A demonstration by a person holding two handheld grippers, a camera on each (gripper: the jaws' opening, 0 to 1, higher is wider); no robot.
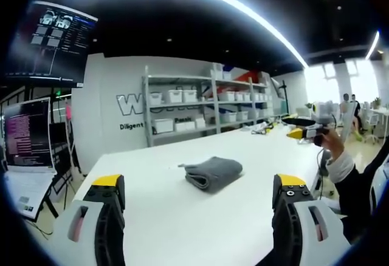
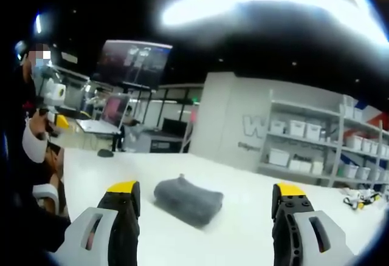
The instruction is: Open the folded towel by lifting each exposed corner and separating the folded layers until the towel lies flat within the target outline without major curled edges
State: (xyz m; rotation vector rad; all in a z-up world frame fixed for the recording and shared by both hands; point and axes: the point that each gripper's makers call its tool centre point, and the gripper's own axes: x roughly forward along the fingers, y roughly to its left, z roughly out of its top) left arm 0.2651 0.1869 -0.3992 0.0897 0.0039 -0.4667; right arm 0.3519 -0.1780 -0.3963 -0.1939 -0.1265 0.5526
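While both hand-held grippers, left (image 1: 197, 196) and right (image 2: 205, 202), gape wide, soft light towel (image 1: 213, 173) lies folded mid-surface (image 1: 182, 229); pinch its exposed corner.

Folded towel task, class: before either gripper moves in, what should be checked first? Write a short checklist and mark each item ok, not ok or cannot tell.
1. Grey folded cloth towel lies on the white table, untouched: ok.
2. Left tongs open, holding nothing: ok.
3. Right tongs open, holding nothing: ok.
4. Towel sits ahead between the jaws in both views: ok.
5. Exposed corner to lift can be picked out: cannot tell, the folds are blurred.
6. Target outline visible on the table: not ok, none seen.
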